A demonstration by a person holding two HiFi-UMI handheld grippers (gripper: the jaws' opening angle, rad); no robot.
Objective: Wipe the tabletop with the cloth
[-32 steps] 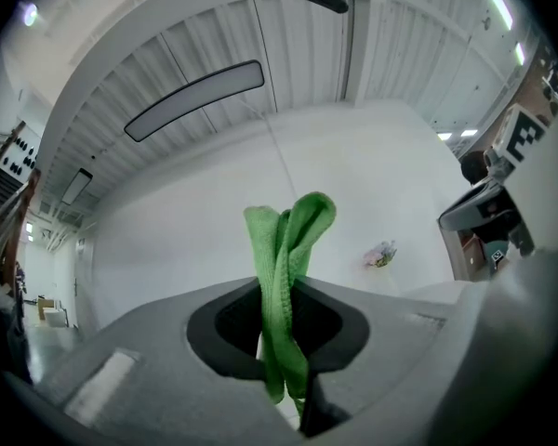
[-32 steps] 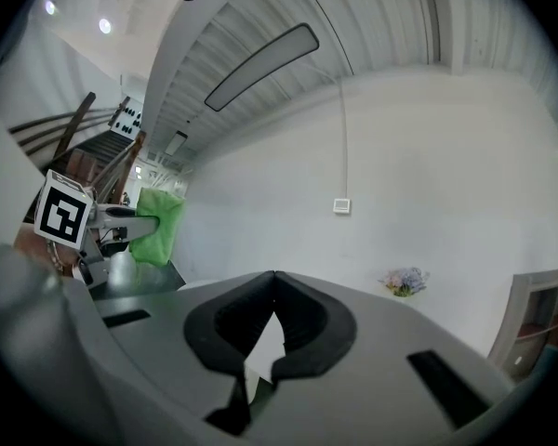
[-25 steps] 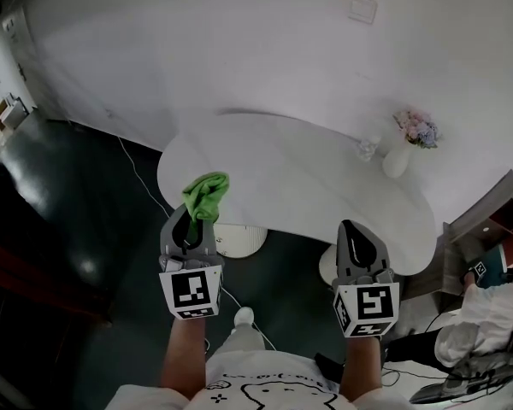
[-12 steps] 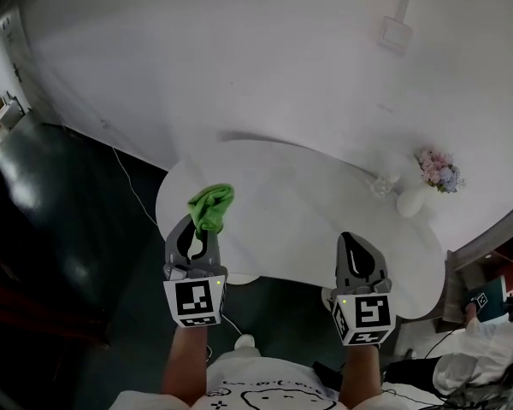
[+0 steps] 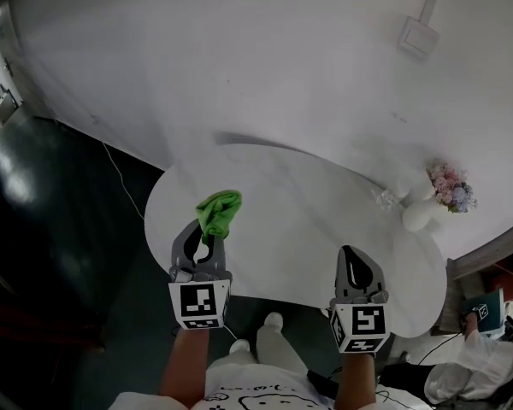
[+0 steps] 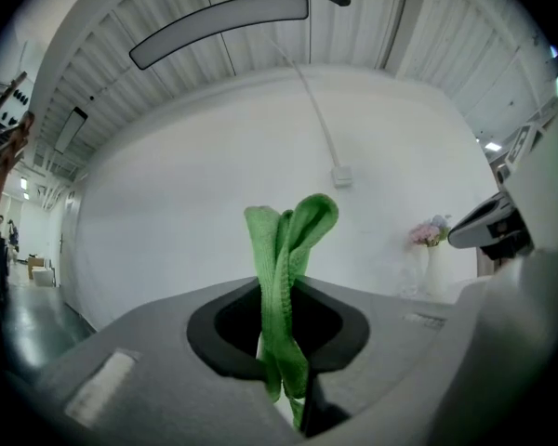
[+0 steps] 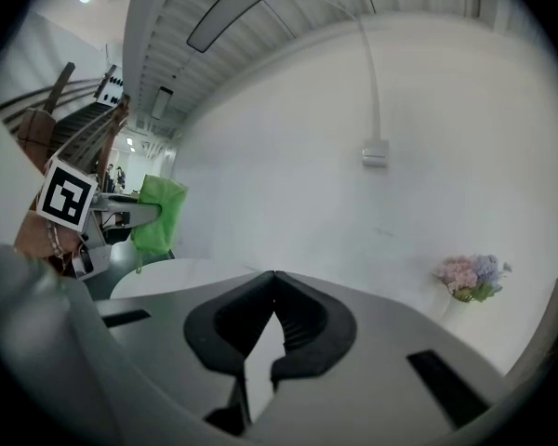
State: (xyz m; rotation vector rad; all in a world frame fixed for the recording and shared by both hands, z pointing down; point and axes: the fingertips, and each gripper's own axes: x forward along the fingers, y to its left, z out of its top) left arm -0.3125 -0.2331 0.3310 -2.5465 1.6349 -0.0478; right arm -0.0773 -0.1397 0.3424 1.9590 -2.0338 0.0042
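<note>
A green cloth sticks up from my left gripper, whose jaws are shut on it above the left part of the white tabletop. In the left gripper view the cloth stands folded between the jaws. My right gripper hovers over the table's near edge with its jaws shut and nothing in them. The right gripper view shows the closed tips and, at the left, the cloth in the other gripper.
A white vase with pink and blue flowers and a small glass stand at the table's far right. A white wall rises behind the table. The floor is dark, with a cable at the left. Someone sits at the lower right.
The view has shifted forward over the table. Both grippers have come further over the tabletop, the left still holding the cloth.
</note>
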